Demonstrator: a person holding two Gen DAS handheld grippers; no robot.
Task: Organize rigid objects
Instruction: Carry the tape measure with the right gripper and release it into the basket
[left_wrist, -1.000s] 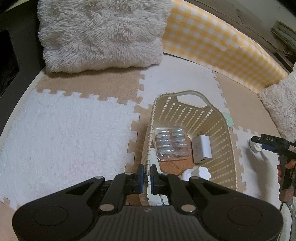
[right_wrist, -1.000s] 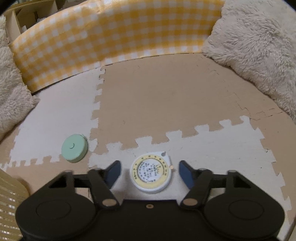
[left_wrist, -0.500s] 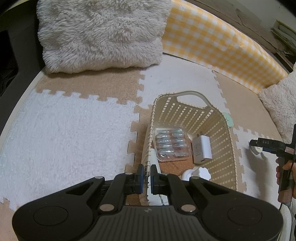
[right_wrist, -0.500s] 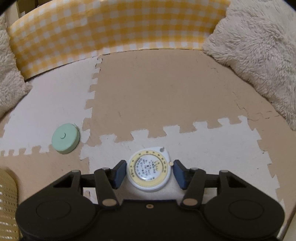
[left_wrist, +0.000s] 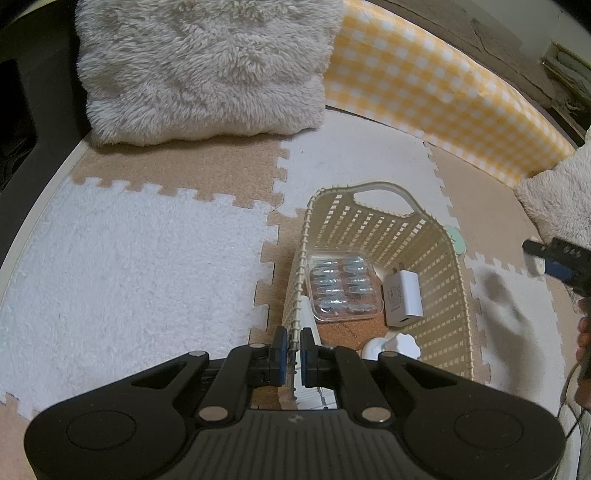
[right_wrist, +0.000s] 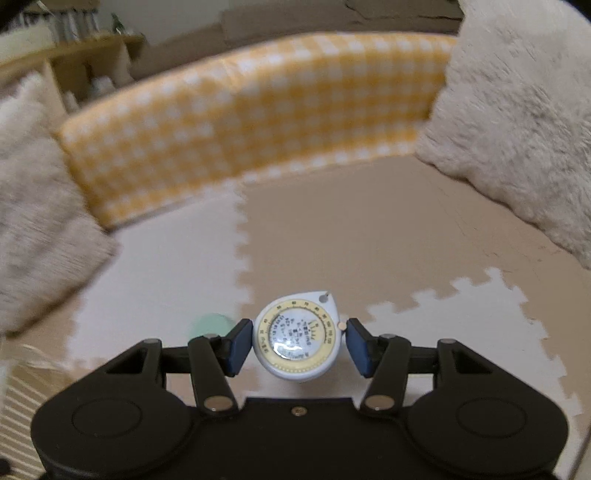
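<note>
Right fingers (right_wrist: 300, 345) clamp the tape measure (right_wrist: 298, 338); left fingers (left_wrist: 290, 345) pinch the basket rim (left_wrist: 295, 302) — green disc (right_wrist: 210, 324) blurred.

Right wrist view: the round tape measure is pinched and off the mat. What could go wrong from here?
1. The tape measure is held only at its curved rim by the right gripper; it could pivot or slip out.
2. The basket already holds a clear case and charger; a drop may knock them.

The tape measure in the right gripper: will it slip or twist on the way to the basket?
The tape measure looks like a rigid, smooth plastic disc, so it could pivot. The right gripper pinches it at two points on a curved rim, probably a slippery hold. It seems light, so moving gently should do.
</note>
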